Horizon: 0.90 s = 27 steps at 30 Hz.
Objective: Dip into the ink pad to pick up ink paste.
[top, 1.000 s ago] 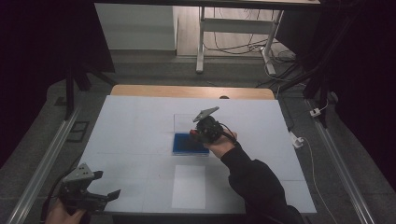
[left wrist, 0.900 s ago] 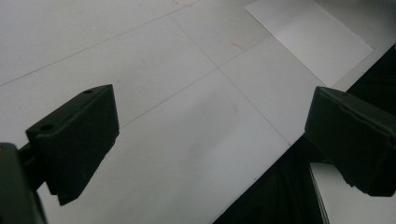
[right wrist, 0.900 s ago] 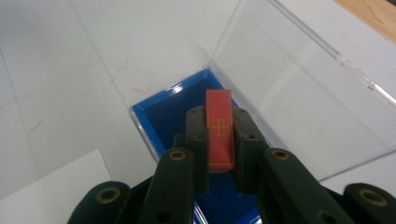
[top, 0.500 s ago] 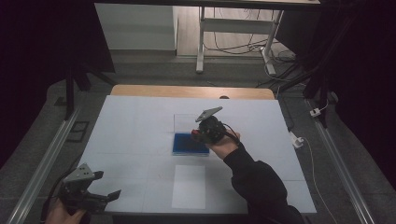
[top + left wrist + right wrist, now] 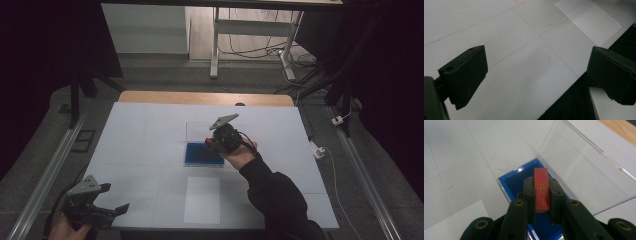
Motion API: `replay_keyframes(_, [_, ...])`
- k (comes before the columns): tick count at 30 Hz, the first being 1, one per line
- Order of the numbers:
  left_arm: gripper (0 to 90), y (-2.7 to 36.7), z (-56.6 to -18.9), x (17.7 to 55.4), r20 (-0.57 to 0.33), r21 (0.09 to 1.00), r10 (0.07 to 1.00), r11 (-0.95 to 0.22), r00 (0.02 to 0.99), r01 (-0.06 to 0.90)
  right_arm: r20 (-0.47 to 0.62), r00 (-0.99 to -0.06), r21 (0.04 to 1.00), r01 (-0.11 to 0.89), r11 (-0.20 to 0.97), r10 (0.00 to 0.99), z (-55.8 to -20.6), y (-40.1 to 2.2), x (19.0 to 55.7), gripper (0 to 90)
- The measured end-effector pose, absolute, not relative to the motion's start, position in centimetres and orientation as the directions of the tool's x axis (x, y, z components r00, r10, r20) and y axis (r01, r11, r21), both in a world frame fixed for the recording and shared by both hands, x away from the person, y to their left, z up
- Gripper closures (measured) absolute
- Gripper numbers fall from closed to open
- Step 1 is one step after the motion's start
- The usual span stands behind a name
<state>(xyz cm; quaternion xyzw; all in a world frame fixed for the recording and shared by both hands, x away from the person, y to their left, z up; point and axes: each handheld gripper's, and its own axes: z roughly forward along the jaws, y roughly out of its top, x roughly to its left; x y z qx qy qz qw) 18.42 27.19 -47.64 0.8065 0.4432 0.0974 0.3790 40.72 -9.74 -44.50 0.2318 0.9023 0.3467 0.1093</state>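
Nothing has shifted since the earlier frame: both hands kept their places. At the near right corner of the blue tray (image 5: 511, 182), the right gripper (image 5: 541, 195) has its 2 jaws clamped on a red card (image 5: 541, 188), held upright over the tray's floor beside the clear lid (image 5: 584, 167). Well away from the tray, at the table's (image 5: 150, 130) near left edge, the left gripper (image 5: 107, 210) holds its jaws wide apart with nothing between.

Red card's (image 5: 541, 190) lower end hidden between claw (image 5: 541, 195) jaws.
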Motion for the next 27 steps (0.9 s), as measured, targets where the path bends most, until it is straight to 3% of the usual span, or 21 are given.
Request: replay_keyframes(27, [3.4, 27.4, -47.6, 18.4, -0.198, 0.704, 0.781, -0.306, 0.592, 0.641, -0.050, -0.863, 0.612, 0.371, 0.698, 0.503, -47.6, -8.1, 42.1, 79.6])
